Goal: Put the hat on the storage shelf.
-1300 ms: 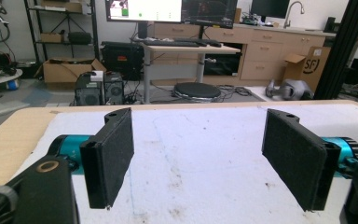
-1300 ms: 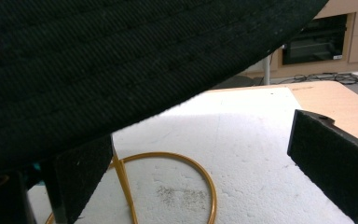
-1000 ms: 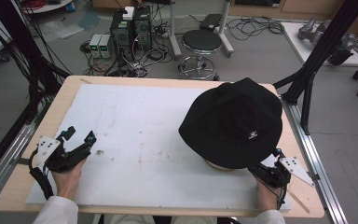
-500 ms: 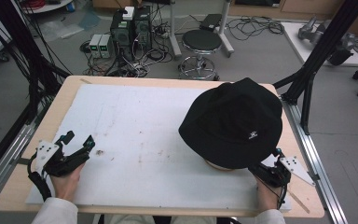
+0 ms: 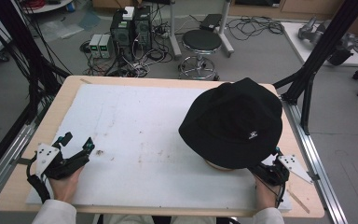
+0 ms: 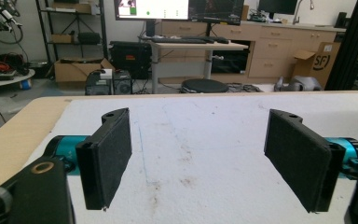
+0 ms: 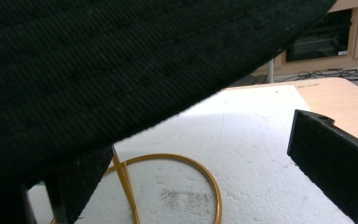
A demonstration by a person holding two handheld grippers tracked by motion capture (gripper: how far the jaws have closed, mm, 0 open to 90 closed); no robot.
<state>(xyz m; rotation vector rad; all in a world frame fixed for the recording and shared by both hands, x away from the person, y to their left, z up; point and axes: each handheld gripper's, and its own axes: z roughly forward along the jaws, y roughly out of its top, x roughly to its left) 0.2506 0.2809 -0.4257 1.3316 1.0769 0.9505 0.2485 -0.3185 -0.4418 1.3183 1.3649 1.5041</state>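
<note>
A black bucket hat (image 5: 235,123) with a small white logo rests on a stand at the right side of the white foam board (image 5: 135,121). A tan bit of the stand's base (image 5: 219,165) shows under the brim. My right gripper (image 5: 266,169) sits at the hat's near right edge, open. In the right gripper view the hat brim (image 7: 121,60) hangs over the left jaw, and the stand's yellow wire ring (image 7: 214,186) lies on the foam between the jaws. My left gripper (image 5: 78,141) rests open at the board's near left, with bare foam between its pads (image 6: 107,154).
The foam board covers a wooden table (image 5: 70,100) whose bare edges show at the left and right. Black frame posts (image 5: 307,74) stand at the table's right and left corners. A stool (image 5: 201,44) and computers (image 5: 130,28) are on the floor beyond the far edge.
My left gripper has drifted slightly back toward the near edge, still open. The right gripper and the hat have not moved.
</note>
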